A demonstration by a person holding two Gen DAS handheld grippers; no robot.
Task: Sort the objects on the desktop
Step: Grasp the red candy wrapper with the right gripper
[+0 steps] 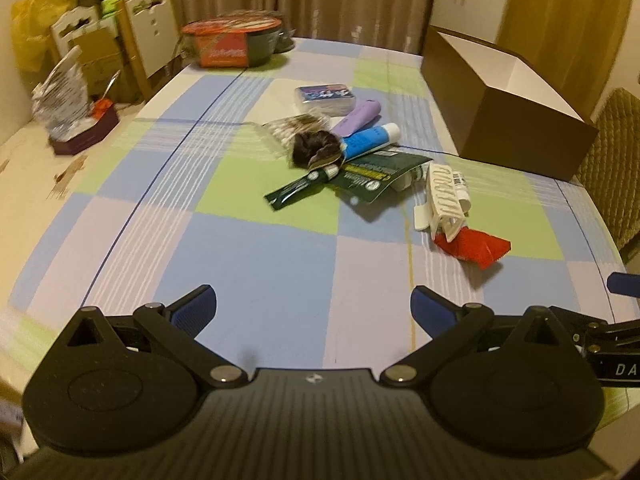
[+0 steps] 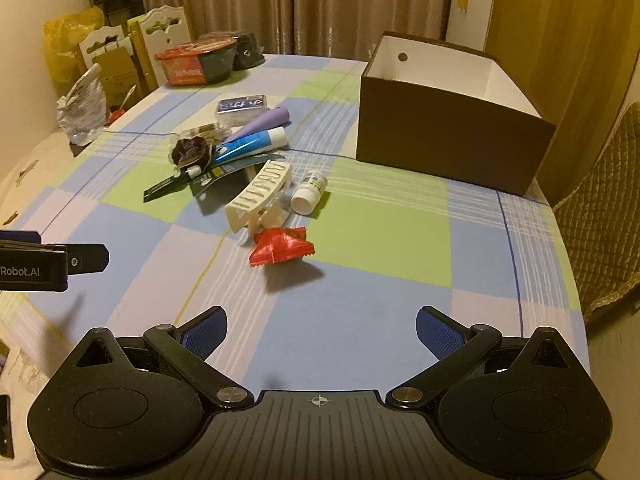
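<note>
Left wrist: left gripper (image 1: 313, 310) fingers spread wide, empty (right gripper (image 2: 322, 330) likewise), above tablecloth (image 2: 384, 232).

Home dining room; checked tablecloth (image 2: 384, 232); carved white chairs (image 2: 164, 36); brown curtains (image 2: 320, 0); instant-noodle bowl (image 2: 196, 62).

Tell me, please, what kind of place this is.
Probably a home dining room: a table with a checked tablecloth, carved white chairs beside it, and long curtains behind.
</note>
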